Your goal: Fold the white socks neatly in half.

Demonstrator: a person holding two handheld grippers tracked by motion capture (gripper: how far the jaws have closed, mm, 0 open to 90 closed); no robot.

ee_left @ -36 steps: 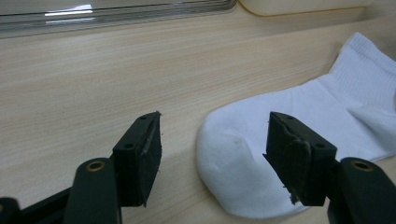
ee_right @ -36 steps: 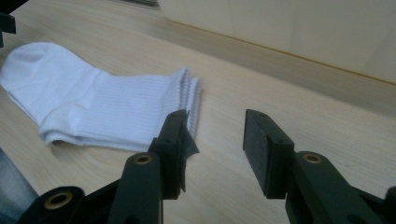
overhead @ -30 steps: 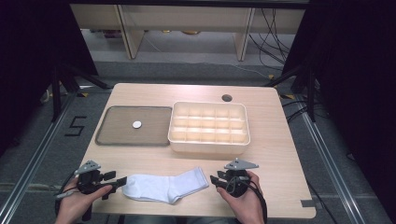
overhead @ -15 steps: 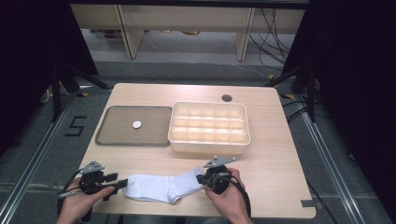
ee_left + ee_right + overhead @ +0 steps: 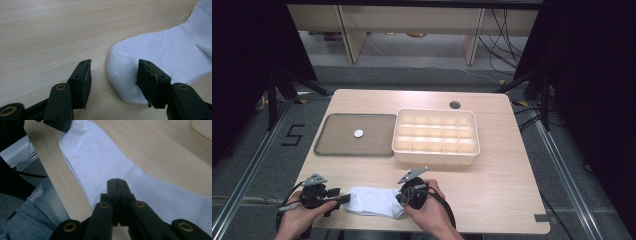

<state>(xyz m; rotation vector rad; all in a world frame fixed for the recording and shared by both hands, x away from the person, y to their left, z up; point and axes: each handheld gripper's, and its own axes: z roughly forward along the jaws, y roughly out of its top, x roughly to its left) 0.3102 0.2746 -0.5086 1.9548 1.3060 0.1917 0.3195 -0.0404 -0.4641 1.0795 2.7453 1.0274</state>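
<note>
Sock axis: lay 9-to-3 along the near tabletop edge.
Right gripper: fingers pressed together, pinching the cuff.
Left gripper: fingers spread, closing; toe at 1 o'clock between them.

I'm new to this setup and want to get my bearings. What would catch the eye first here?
A white sock lies at the table's near edge between two hand-held grippers. The right gripper has its jaws together over the ribbed cuff, whether pinching the fabric I cannot tell, while the left gripper has been closing, its jaws apart around the toe. Farther back sit a cream compartment box and, left of it, a flat grey tray with a small white disc.
</note>
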